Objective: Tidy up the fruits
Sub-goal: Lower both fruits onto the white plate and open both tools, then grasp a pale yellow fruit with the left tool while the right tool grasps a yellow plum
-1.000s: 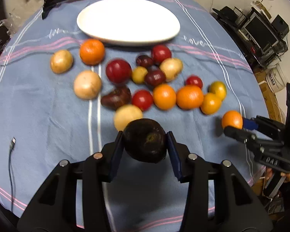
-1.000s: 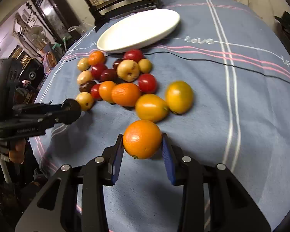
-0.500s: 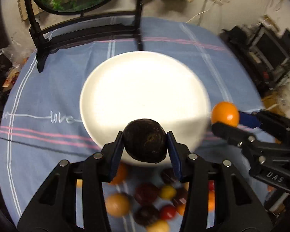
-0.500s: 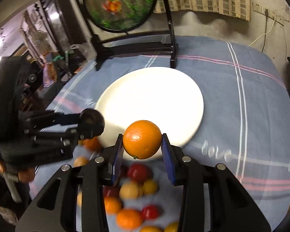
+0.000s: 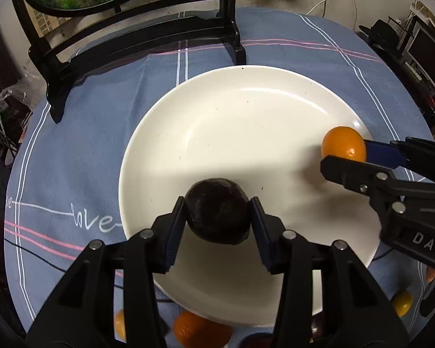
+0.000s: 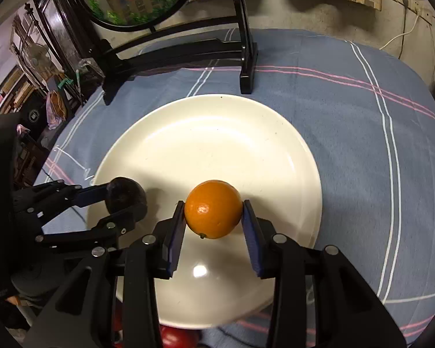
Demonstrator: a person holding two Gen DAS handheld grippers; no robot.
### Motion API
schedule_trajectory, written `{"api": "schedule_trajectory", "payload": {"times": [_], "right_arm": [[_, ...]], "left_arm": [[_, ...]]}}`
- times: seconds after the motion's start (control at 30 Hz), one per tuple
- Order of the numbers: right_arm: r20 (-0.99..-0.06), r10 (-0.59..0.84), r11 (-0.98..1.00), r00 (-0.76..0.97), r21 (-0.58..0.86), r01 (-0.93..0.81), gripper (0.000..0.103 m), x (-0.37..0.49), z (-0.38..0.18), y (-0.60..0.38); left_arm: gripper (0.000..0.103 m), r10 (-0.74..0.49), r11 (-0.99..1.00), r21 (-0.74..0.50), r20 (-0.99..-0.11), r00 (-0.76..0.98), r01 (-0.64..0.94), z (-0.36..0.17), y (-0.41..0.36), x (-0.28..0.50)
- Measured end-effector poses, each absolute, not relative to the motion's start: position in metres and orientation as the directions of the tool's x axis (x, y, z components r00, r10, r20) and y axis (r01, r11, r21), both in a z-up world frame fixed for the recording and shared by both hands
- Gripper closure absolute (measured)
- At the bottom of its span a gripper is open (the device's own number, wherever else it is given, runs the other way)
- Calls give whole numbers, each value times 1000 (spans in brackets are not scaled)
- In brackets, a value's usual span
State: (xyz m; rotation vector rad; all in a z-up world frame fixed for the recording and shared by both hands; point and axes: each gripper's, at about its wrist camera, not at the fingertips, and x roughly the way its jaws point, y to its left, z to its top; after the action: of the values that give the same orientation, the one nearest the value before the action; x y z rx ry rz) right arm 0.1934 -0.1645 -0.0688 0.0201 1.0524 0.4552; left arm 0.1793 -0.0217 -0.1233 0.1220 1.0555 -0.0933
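Observation:
A large white plate [image 5: 246,110] [image 6: 217,133] lies on the blue tablecloth, with nothing resting on it. My left gripper [image 5: 217,214] is shut on a dark, almost black round fruit [image 5: 217,210] [image 6: 124,195] and hangs over the plate's near left part. My right gripper [image 6: 213,211] is shut on an orange [image 6: 213,208] [image 5: 343,143] and hangs over the plate's right side. The two held fruits are side by side, apart from each other. The other fruits lie behind the plate's near rim, mostly hidden: an orange one [image 5: 200,330], a yellow one [image 5: 401,301], a red one [image 6: 174,335].
A black wooden stand [image 5: 148,37] [image 6: 246,58] with a round painted panel stands on the cloth just beyond the plate. A thin black cable [image 5: 37,256] runs over the cloth at the near left. Clutter and shelves surround the table.
Both grippers have carried their fruits from above the fruit pile forward to above the plate. The pile has dropped to the bottom edge of both views. Neither grip has changed.

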Motion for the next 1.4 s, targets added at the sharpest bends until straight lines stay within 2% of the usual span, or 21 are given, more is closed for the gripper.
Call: {"api": "schedule_trajectory", "payload": {"times": [0.27,0.3,0.33,0.37,0.4,0.47,0.63,0.7,0.8,0.9,0.97,1.0,1.07,1.1,1.17,1.27,1.4], "right_arm": [[-851,364,907,379,232,-352,63,208,-76,-161],[-858,352,911,374,223,-348,59,208,-76,-160],[-857,357,910,371,231,-344,45,209,-76,-160],[-849,362,912,384,237,-336,38,208,-74,-162],[-839,365,914,403,240,-328,36,206,-71,-164],[-831,384,907,403,257,-333,36,205,-68,-166],[-798,402,905,449,273,-325,36,191,-50,-176],[-777,406,907,481,277,-318,36,183,-40,-183],[-722,398,914,566,255,-316,36,160,-14,-196],[-585,346,938,733,210,-275,34,119,30,-218],[-490,301,953,818,194,-235,20,92,57,-232],[-453,270,961,850,185,-207,3,80,67,-239],[-355,241,965,903,192,-182,1,46,87,-254],[-345,264,957,900,209,-201,1,37,92,-261],[-433,341,935,834,249,-253,1,30,89,-273],[-527,317,943,789,264,-202,1,12,64,-287],[-659,280,957,698,251,-146,1,-20,11,-291]], "left_arm": [[57,1,988,79,-864,503,134,-126,-24,186],[57,0,988,78,-866,500,135,-127,-24,186],[57,-2,988,76,-867,498,135,-127,-24,186],[55,2,989,77,-865,502,130,-126,-24,185],[50,3,989,77,-861,509,124,-125,-24,184],[46,1,990,74,-857,516,121,-122,-24,183],[46,1,990,76,-839,544,116,-109,-25,175],[40,-1,991,76,-825,565,113,-101,-26,169],[35,3,986,104,-785,619,127,-87,-29,155],[32,-8,984,115,-738,675,138,-67,-29,135],[31,-34,985,92,-720,694,144,-55,-25,126],[29,-46,986,81,-709,704,146,-49,-23,120],[26,-59,987,71,-681,730,146,-35,-18,104],[25,-67,986,67,-671,739,150,-30,-16,97],[22,-86,985,59,-652,754,164,-21,-11,76],[21,-97,980,67,-652,752,185,-22,-7,46],[21,-120,972,60,-700,704,226,-41,-4,6]]}}
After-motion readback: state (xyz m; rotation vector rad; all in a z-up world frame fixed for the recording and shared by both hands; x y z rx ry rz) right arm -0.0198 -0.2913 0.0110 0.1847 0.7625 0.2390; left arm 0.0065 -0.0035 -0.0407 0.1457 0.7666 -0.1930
